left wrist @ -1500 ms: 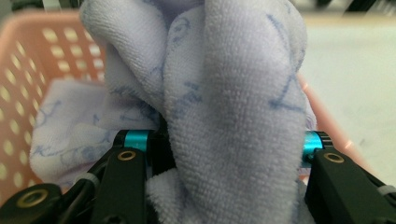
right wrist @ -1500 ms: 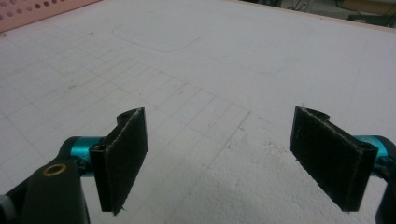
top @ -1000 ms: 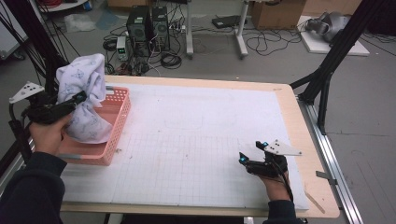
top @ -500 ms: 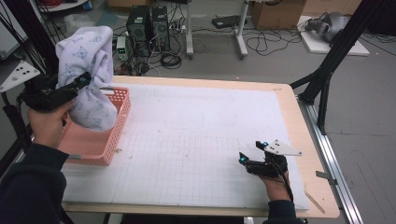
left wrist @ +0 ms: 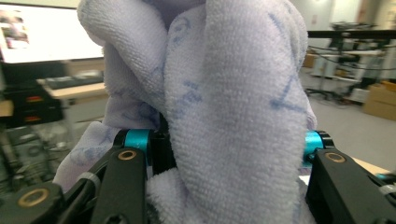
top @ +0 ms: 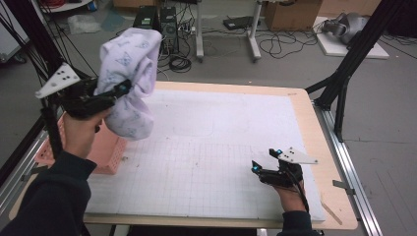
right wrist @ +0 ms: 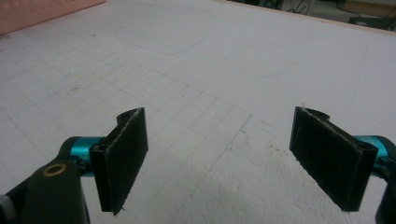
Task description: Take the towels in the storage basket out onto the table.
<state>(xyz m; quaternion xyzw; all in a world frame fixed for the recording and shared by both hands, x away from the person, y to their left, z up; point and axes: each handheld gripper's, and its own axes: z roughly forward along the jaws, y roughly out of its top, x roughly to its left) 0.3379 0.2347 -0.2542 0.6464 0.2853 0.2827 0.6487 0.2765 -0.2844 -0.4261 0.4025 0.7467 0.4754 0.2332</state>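
A pale lilac towel (top: pixel 130 78) with a blue pattern hangs bunched in the air above the table's left side. My left gripper (top: pixel 120 91) is shut on it, held well clear of the pink basket (top: pixel 105 152). In the left gripper view the towel (left wrist: pixel 224 107) fills the space between both black jaws and drapes over them. My right gripper (top: pixel 255 166) rests low on the white gridded mat (top: pixel 206 147) near the front right, jaws open. In the right gripper view my right gripper (right wrist: pixel 233 163) has nothing between its fingers but the bare mat (right wrist: pixel 187 70).
The pink basket sits at the table's left edge, under my left forearm. A corner of the basket (right wrist: pixel 42 11) appears far off in the right gripper view. Black frame posts (top: pixel 344 73) stand at the right rear. Cables and computer cases (top: pixel 167 19) lie on the floor behind.
My left gripper has lifted the towel up out of the basket and carried it rightward, toward the mat. The right gripper has stayed in place.
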